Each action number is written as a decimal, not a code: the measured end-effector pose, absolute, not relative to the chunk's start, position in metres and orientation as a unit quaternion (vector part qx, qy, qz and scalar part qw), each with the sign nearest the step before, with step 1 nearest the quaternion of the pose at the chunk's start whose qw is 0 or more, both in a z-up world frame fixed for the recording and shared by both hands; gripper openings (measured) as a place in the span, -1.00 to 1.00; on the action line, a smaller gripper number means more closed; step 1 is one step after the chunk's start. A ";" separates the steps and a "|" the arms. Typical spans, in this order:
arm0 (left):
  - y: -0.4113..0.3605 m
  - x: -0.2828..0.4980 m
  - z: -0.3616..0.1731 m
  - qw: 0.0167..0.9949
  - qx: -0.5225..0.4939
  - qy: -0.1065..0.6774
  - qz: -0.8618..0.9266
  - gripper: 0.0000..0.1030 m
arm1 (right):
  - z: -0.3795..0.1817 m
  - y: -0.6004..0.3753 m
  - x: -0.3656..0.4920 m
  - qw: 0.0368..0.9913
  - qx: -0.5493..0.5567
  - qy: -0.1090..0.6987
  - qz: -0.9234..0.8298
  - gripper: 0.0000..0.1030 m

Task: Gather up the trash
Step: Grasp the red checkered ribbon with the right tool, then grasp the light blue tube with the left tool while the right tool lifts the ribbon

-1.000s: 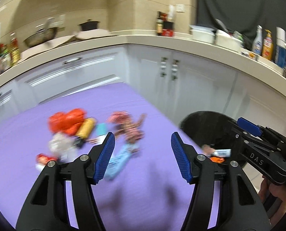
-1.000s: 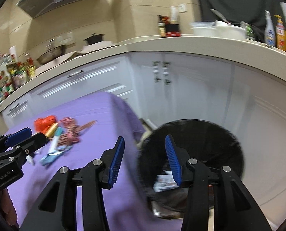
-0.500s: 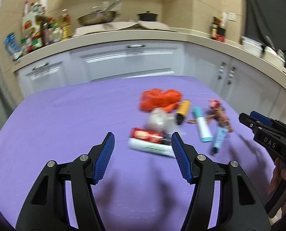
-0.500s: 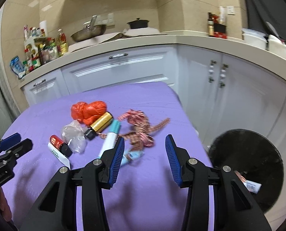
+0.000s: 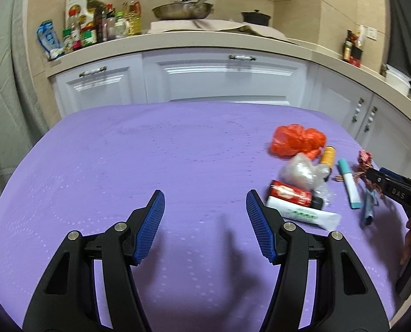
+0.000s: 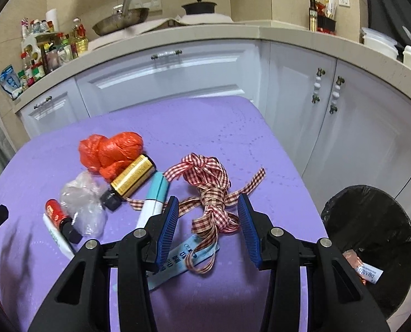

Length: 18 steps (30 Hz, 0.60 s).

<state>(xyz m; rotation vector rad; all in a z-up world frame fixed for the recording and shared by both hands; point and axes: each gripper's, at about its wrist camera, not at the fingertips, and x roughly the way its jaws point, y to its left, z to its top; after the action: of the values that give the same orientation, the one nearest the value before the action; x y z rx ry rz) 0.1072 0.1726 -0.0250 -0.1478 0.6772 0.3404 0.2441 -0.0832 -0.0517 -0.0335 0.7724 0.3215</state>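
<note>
My right claw (image 6: 207,218) hangs over the purple table (image 6: 205,121) with its jaws apart and nothing gripped; the checked ribbon (image 6: 209,191) lies on the cloth below, seen in the gap between the blue pads (image 6: 168,228), untouched as far as I can tell. A light blue wrapper (image 6: 177,260) lies flat under the ribbon's loose end, partly hidden by my left-hand finger. Just left of that, a white and teal marker (image 6: 154,199) points away from me, then a gold bottle with a black cap (image 6: 130,178), with a crumpled orange bag (image 6: 110,150) touching it behind. Further left sit a clear plastic bag (image 6: 85,202), a small red bottle (image 6: 59,215) and a white tube (image 6: 57,238) (this last blurred). A black-lined bin (image 6: 371,221) stands off the table's right edge, with a few scraps already inside.

My left claw (image 5: 205,221) is likewise released and empty, jaws wide, over bare purple cloth. The white tube (image 5: 302,214) lies just right of its right pad. The rest of the trash is further right.
</note>
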 end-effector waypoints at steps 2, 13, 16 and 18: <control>0.178 0.107 -0.026 0.925 -0.079 0.332 0.169 0.16 | -0.054 -0.082 0.247 0.910 -0.020 0.383 0.158 -0.28; 0.162 0.112 -0.027 0.928 -0.081 0.334 0.141 0.26 | -0.047 -0.088 0.240 0.914 -0.016 0.368 0.169 -0.66; 0.148 0.114 -0.024 0.931 -0.079 0.333 0.124 0.26 | -0.041 -0.095 0.235 0.918 -0.012 0.359 0.168 -0.66; 0.138 0.116 -0.023 0.934 -0.075 0.332 0.112 0.26 | -0.037 -0.104 0.230 0.921 -0.009 0.353 0.165 -0.66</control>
<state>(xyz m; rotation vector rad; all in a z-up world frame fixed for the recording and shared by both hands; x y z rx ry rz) 0.1165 0.1379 -0.0227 -0.1538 0.6793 0.2295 0.2300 -0.1035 -0.0365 -0.0178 0.7254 0.3394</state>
